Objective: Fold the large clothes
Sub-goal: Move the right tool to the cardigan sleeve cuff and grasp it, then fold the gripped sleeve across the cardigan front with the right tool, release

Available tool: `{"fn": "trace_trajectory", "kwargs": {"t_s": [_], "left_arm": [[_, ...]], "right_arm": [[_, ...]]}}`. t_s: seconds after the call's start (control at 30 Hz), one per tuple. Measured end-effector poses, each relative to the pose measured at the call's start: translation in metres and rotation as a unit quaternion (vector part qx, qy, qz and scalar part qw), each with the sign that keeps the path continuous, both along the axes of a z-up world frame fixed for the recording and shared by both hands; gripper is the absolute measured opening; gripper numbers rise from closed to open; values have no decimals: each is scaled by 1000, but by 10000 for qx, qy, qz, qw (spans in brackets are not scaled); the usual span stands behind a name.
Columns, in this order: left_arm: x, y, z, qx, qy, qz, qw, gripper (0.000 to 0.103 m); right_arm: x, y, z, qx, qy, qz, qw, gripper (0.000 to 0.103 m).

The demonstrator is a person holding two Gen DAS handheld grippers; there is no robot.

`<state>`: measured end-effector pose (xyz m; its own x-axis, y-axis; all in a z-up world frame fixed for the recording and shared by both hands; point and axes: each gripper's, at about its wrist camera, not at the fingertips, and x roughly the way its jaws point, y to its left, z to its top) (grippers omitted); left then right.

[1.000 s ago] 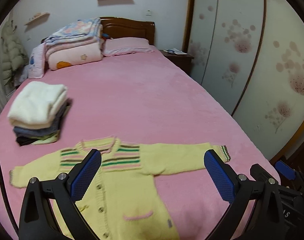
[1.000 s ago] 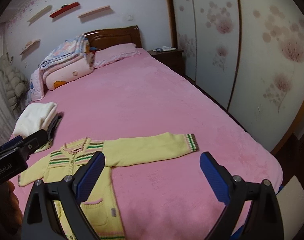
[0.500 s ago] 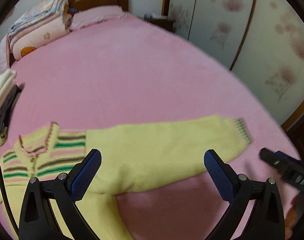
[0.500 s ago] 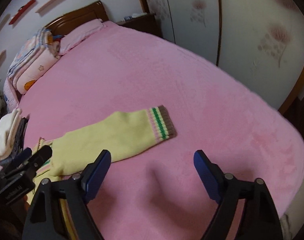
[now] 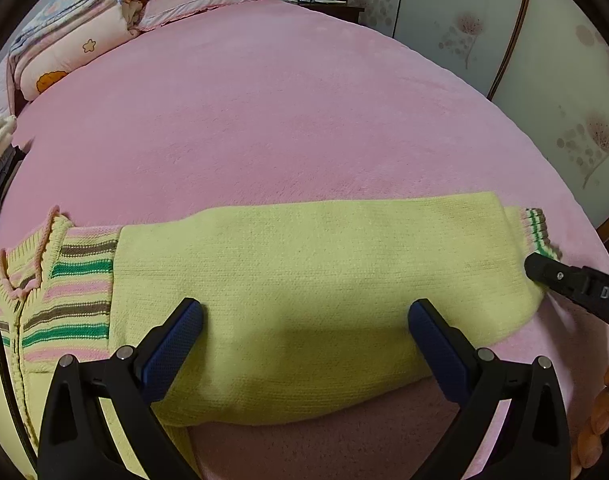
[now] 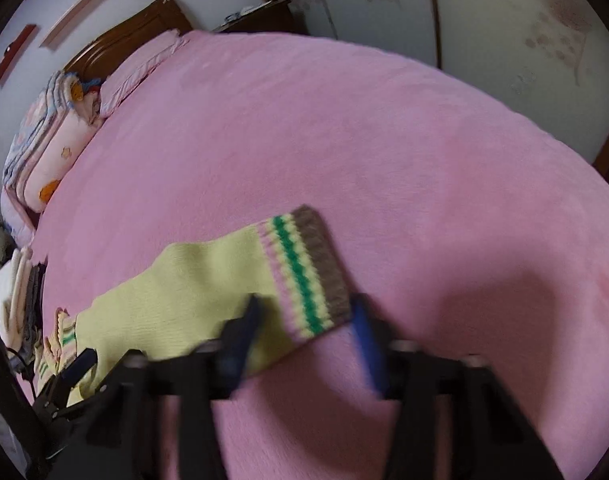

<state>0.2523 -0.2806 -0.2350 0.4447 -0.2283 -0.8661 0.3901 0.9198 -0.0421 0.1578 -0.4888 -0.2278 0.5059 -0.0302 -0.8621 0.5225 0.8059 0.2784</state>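
Pink bedspread point(image 5: 304, 100) carries the yellow cardigan point(image 5: 304, 300), sleeve outstretched. Left gripper point(image 5: 304, 332), jaws wide apart, hovers over the sleeve; right gripper point(image 6: 308, 328), jaws apart, straddles the striped cuff point(image 6: 304, 276).

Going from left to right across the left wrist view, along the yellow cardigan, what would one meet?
Striped chest panel → left gripper over the yellow sleeve → striped cuff → right gripper's tip.
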Motion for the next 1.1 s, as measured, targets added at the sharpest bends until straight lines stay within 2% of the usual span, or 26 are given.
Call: {"fn": "trace_trajectory", "kwargs": {"t_s": [0.03,0.1,0.17,0.3,0.4,0.53,0.63,0.7,0.77,0.87,0.97,1.03,1.1], "left_arm": [[0,2,3,-17,12,-6,10000,102],[-1,8,13,-102,-34,25,9999,102],[-6,20,29,-230,-213,112,9994,102],[-13,62,65,-431,-535,402,9968,102],[-19,104,86,-493,-678,713,9939,102],[-31,178,105,-495,-805,1240,9878,102],[-41,236,103,-426,-768,1619,9829,102],[-48,263,93,-340,-639,1781,9813,102],[-52,280,81,-255,-459,1873,9809,102],[-50,298,65,-364,-238,1927,9803,102],[-51,301,49,-630,-62,1895,9798,102],[-49,300,47,-834,-26,1805,9800,102],[-47,294,49,-1061,-22,1681,9800,102]], "right_arm": [[0,2,1,-13,-11,21,10000,9],[-2,6,7,41,-148,65,9999,9],[-6,13,21,-145,-288,91,9994,9],[-16,46,69,-205,-935,541,9939,9],[-13,93,108,-217,-1451,1200,9819,9],[-2,168,129,-144,-1741,2132,9613,9],[7,230,119,-219,-1663,2744,9469,9],[18,270,99,-219,-1479,3090,9392,10],[30,297,77,-316,-1252,3233,9374,11],[43,329,38,-502,-635,3357,9385,23],[49,330,8,-122,-177,3408,9399,23],[42,323,12,113,-198,3349,9420,26],[34,313,25,57,-320,3224,9460,33]]}}
